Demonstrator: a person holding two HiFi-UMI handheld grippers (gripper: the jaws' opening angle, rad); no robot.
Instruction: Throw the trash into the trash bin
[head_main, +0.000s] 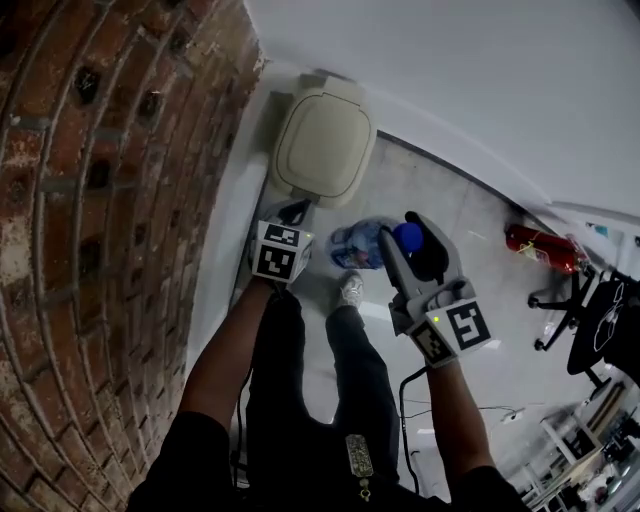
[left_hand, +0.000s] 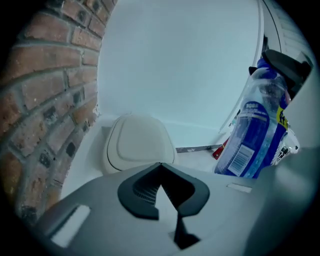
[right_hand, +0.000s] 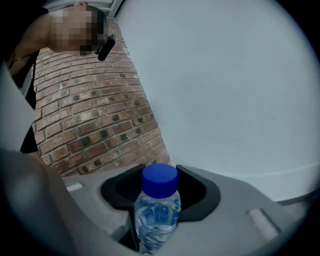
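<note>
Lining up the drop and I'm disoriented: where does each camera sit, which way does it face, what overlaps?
Head view: on the person's head, steeply down at the closed bin, both forearms, legs, left tool, right tool.
Left gripper view: on the left tool, along its jaws toward the bin by the brick wall.
Right gripper view: on the right tool, past the gripped bottle to the brick wall.
Shared: bottle in all three.

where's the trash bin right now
In the head view the trash bin sits top centre, beside the brick wall, ahead of the left gripper.
</note>
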